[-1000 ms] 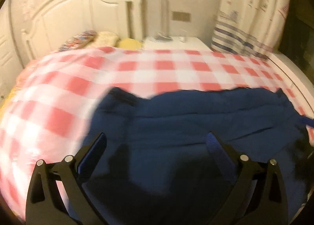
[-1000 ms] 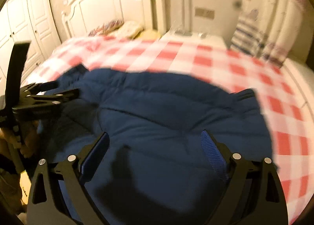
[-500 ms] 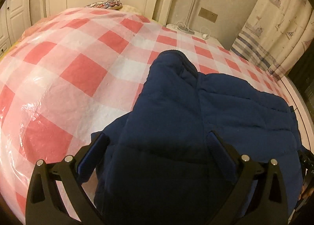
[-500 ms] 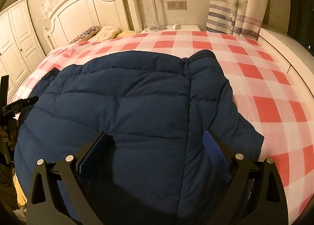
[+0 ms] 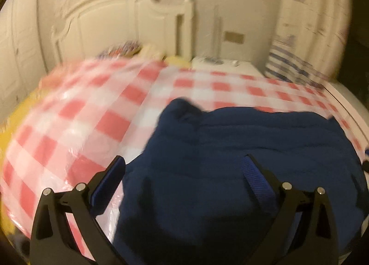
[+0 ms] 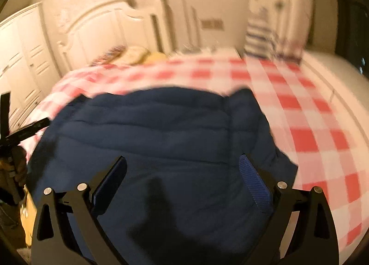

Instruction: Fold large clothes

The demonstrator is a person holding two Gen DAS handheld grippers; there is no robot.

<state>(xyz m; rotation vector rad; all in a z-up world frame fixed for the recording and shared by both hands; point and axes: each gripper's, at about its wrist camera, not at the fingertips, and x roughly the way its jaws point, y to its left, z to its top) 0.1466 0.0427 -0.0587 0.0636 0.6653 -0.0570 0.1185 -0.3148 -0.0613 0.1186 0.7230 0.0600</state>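
A navy quilted jacket (image 5: 242, 161) lies spread on the near part of a bed with a red-and-white checked cover (image 5: 87, 112). It also shows in the right wrist view (image 6: 166, 145). My left gripper (image 5: 184, 172) is open and empty, held above the jacket's left edge. My right gripper (image 6: 182, 172) is open and empty, held above the jacket's right half. The left gripper also shows at the left edge of the right wrist view (image 6: 23, 131). Both views are blurred by motion.
A white headboard (image 5: 115, 25) stands at the far end with pillows (image 6: 133, 53) below it. A nightstand (image 5: 226, 65) and a striped curtain (image 5: 304, 34) are at the back right. White wardrobe doors (image 6: 25, 57) stand at the left. The checked cover (image 6: 311, 126) is bare at the right.
Both grippers have pulled back and tilted up, so the headboard and wall fill more of each view. The jacket lies as before. Both grippers stay open.
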